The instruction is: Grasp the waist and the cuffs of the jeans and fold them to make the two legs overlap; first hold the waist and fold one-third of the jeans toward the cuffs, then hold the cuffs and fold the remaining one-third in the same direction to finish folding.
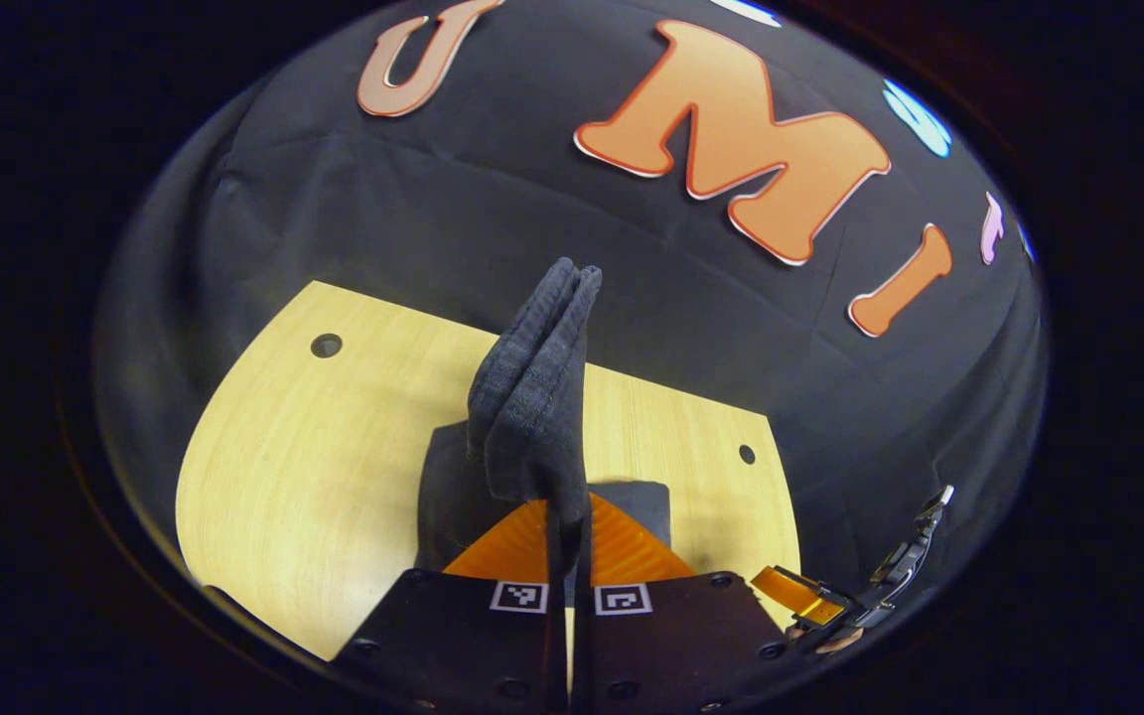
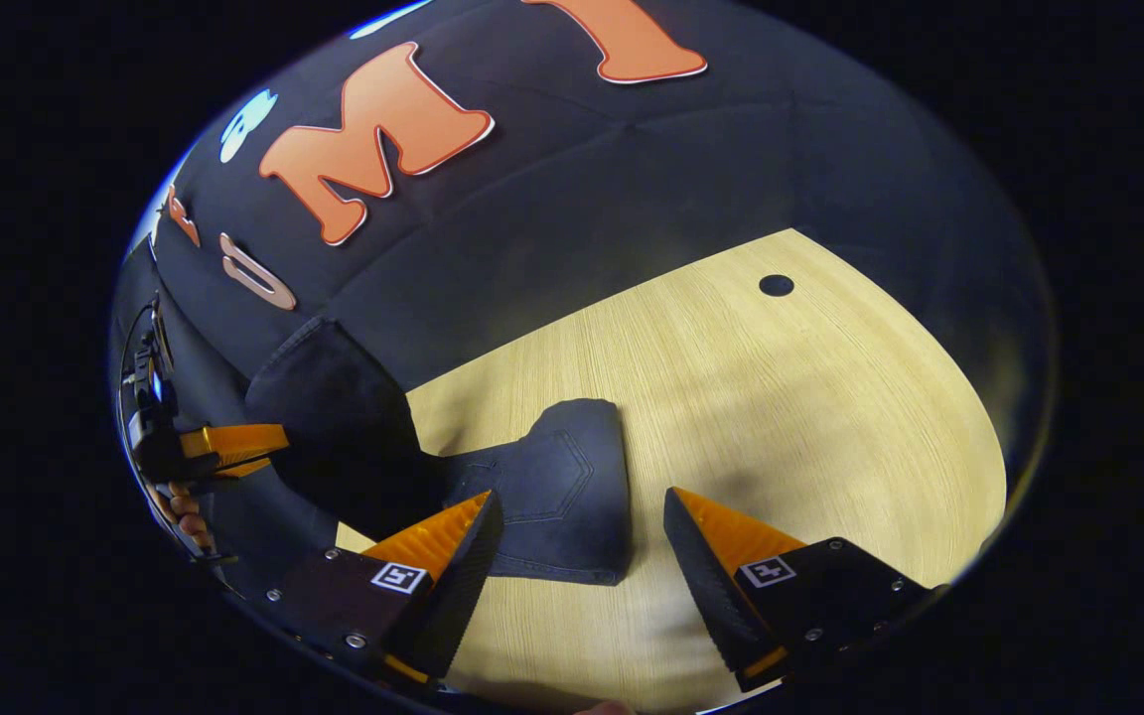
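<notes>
Two fingers of the left gripper (image 1: 568, 556) clamp a bunched fold of the jeans (image 1: 532, 397), lifted above the table (image 1: 314, 467) in the left gripper view. In the right gripper view the right gripper (image 2: 572, 556) hangs with fingers apart just over the jeans' pocket end (image 2: 562, 487) lying on the table (image 2: 781, 397). Best to close it squarely on that edge, so both ends lift level.

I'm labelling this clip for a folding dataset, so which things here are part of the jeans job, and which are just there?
Part of the job:
- jeans, one end lifted off the table, the rest lying on it
- left claw, shut on the lifted jeans fabric
- right claw, open over the part of the jeans on the table

Just there:
- wooden table
- round holes in the tabletop
</notes>
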Demonstrator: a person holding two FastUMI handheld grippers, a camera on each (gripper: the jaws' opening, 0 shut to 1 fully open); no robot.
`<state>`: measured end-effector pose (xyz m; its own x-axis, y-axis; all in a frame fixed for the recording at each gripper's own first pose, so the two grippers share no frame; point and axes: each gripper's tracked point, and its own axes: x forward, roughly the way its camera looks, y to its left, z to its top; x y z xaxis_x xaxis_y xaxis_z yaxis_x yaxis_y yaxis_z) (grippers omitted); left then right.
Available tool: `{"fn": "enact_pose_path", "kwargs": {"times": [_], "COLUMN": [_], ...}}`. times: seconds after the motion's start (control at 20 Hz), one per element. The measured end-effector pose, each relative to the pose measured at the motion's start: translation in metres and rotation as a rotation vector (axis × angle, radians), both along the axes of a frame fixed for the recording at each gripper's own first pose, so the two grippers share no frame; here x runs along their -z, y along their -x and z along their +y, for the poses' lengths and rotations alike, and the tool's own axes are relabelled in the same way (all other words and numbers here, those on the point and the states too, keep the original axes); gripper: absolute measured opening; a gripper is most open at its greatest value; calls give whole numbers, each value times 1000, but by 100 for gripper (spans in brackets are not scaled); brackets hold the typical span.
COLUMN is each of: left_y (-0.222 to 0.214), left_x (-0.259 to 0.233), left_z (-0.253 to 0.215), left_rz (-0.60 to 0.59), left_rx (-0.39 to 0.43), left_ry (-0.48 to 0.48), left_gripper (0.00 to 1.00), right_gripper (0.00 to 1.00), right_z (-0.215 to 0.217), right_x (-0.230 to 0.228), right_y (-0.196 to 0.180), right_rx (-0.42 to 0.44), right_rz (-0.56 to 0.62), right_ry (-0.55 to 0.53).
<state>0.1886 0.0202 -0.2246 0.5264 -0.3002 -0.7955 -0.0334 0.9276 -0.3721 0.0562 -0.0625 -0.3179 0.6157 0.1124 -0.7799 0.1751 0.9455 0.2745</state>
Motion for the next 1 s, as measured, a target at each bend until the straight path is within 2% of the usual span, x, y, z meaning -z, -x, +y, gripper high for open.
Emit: {"fn": "enact_pose_path", "kwargs": {"times": [0.15,0.45,0.6,0.9,1.0], "left_y": [9,37,45,58,68], "left_x": [21,63,81,110,110], "left_z": [-32,-87,-106,-131,-142], "left_rz": [-5,29,40,60,67], "left_rx": [91,231,265,319,343], "left_ry": [-47,-60,-76,-105,-72], "left_gripper": [3,2,3,4,12], "right_gripper": [99,99,98,98,99], "right_z": [-7,-11,-3,9,8], "right_x": [4,2,-6,-17,-21], "right_y": [4,5,4,5,3], "right_rx": [-1,2,18,18,24], "right_rz": [9,3,-16,-40,-53], "right_ry": [-15,-54,-126,-189,-199]}}
